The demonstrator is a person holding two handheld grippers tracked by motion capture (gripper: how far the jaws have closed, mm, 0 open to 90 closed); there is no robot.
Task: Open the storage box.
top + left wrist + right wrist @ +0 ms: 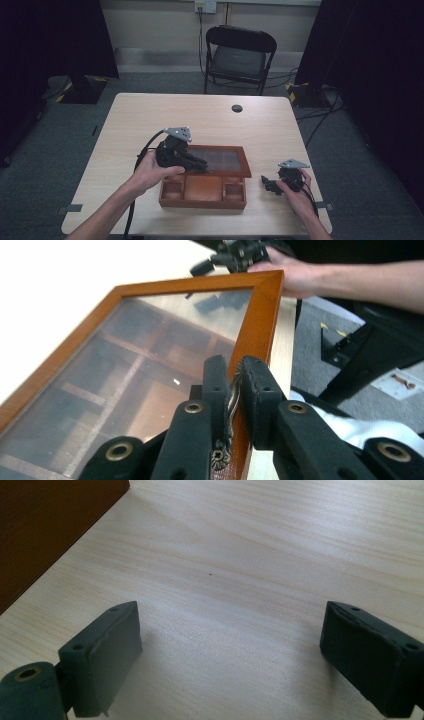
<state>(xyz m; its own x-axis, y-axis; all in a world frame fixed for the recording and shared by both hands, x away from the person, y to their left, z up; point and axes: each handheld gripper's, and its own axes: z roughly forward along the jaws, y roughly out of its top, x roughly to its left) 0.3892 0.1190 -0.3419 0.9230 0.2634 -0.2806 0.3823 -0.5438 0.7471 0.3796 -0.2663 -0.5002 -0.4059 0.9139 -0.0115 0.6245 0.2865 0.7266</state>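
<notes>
A brown wooden box [202,192] with several compartments stands near the table's front edge. Its glass-paned lid [220,160] is lifted partway above it. My left gripper [200,164] is shut on the small metal clasp [231,405] on the lid's wooden frame [260,315], and through the glass the compartments show. In the left gripper view my left gripper [235,375] pinches that clasp tightly. To the right of the box my right gripper [265,182] rests low over the table. Its jaws stand wide apart in the right gripper view [230,640], with bare tabletop between them.
The light wooden table [210,120] has a round cable hole [237,108] near its far edge. A black folding chair [239,57] stands behind it. The box's dark side [45,525] lies at the upper left of the right gripper view.
</notes>
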